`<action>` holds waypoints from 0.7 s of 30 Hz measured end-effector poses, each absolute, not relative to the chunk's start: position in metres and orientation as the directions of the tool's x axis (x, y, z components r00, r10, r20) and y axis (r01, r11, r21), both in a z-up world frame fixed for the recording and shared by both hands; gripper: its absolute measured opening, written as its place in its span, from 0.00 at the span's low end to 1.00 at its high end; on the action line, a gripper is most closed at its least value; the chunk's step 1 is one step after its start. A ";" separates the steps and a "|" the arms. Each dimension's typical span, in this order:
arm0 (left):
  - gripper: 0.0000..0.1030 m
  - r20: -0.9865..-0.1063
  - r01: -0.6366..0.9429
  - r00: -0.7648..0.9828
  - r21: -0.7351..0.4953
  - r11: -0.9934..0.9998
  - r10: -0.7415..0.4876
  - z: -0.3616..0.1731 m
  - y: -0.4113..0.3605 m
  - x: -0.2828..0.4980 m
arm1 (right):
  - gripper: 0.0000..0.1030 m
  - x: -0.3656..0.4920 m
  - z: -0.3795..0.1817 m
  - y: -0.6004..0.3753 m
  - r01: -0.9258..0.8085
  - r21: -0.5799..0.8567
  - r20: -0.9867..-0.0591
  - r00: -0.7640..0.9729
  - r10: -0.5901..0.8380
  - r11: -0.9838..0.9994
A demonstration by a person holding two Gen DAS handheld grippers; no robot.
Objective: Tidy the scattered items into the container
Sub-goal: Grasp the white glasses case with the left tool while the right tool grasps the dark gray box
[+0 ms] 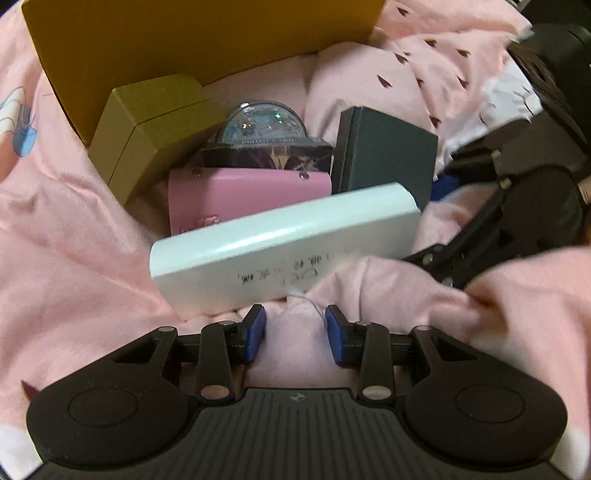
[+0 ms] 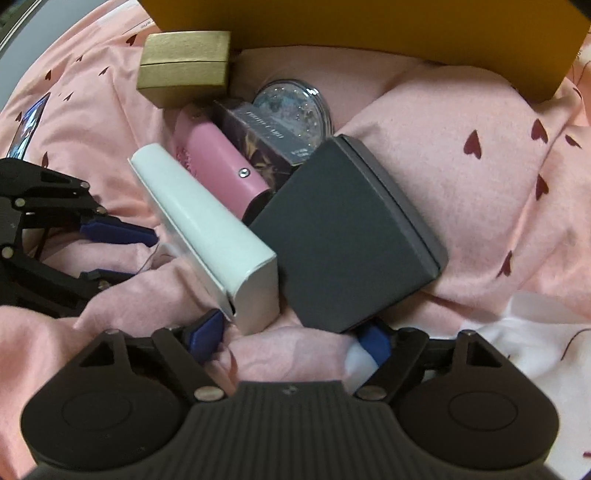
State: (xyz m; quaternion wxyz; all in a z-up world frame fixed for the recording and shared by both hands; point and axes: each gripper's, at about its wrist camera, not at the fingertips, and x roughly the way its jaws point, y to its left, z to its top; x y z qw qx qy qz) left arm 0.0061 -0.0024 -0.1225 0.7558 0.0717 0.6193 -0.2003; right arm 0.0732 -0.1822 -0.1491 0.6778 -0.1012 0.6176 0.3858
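Pink bedding (image 1: 74,221) bunches between my left gripper's (image 1: 295,328) part-closed pads, which hold nothing. My right gripper (image 2: 291,338) gapes wide, empty, by the near ends of the white box (image 2: 207,221) and grey box (image 2: 343,240) (they touch). Beyond: pink case (image 2: 221,166), dome (image 1: 262,123), gold box (image 2: 184,62), then the yellow container (image 2: 369,26).

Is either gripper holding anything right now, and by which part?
No. The left gripper has only pink blanket between its pads; the right gripper stands wide open before the white box.
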 end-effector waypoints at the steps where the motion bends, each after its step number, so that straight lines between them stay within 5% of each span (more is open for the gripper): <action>1: 0.39 -0.963 0.387 0.160 -0.143 0.911 -0.218 -0.123 -0.002 0.006 | 0.74 0.072 -0.148 -0.183 -0.647 0.337 -0.914 -0.049 0.404 0.684; 5: 0.39 -0.948 0.399 0.214 -0.134 0.907 -0.234 -0.117 -0.003 0.000 | 0.65 0.069 -0.138 -0.189 -0.646 0.318 -0.907 0.006 0.422 0.694; 11: 0.37 -0.917 0.434 0.298 -0.118 0.893 -0.265 -0.104 -0.010 -0.002 | 0.29 0.071 -0.115 -0.196 -0.651 0.239 -0.889 0.153 0.432 0.721; 21: 0.27 -0.809 0.443 0.492 -0.085 0.892 -0.321 -0.078 -0.019 0.005 | 0.28 0.084 -0.078 -0.196 -0.624 0.218 -0.819 0.301 0.489 0.750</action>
